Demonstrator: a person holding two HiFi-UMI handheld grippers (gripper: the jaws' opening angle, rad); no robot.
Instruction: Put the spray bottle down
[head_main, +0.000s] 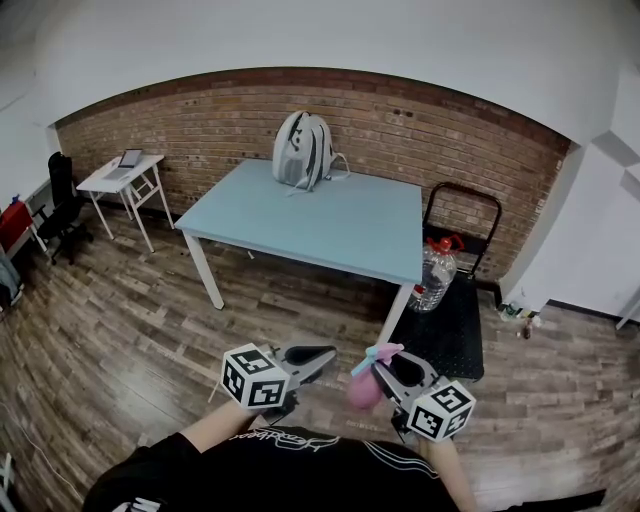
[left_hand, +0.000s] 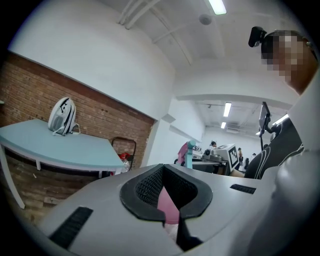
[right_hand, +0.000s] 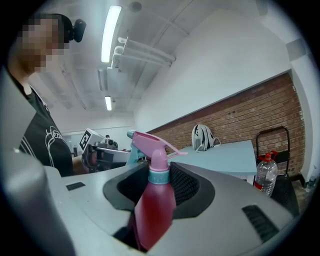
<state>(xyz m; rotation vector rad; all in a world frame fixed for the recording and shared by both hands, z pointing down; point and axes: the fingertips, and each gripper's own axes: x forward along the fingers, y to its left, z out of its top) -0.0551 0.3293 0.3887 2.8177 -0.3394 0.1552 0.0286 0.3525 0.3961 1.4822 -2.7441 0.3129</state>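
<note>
- Nearest the camera in the head view is the person's black shirt (head_main: 290, 465). Just beyond it, both forearms reach out over the wooden floor (head_main: 120, 320).
- The right gripper (head_main: 390, 368) is clamped on the spray bottle (head_main: 362, 390). In the right gripper view its 2 dark pads press the bottle's pink body from either side.
- The spray bottle (right_hand: 154, 210) stands roughly upright in the right gripper (right_hand: 160, 186). Its teal collar and pink trigger head rise above the jaws.
- The bottle hangs in the air on the near side of the table (head_main: 340, 235), well apart from it.
- The left gripper (head_main: 305, 358) sits just left of the right one, its marker cube (head_main: 255, 377) toward the person.
- In the left gripper view the left gripper (left_hand: 165, 187) has its jaws drawn together. Only a thin pinkish sliver shows in the hollow of the pads, and I cannot tell what it is.
- The same view shows the spray bottle (left_hand: 186, 152) off to the right.
- A grey and white backpack (head_main: 302, 150) stands at the far edge of the light blue table, against the brick wall (head_main: 430, 135).
- Right of the table, a large water bottle (head_main: 433, 275) with a red cap stands on a black cart (head_main: 445, 340).
- Far left, a small white desk (head_main: 112, 182) carries a laptop (head_main: 130, 158).
</note>
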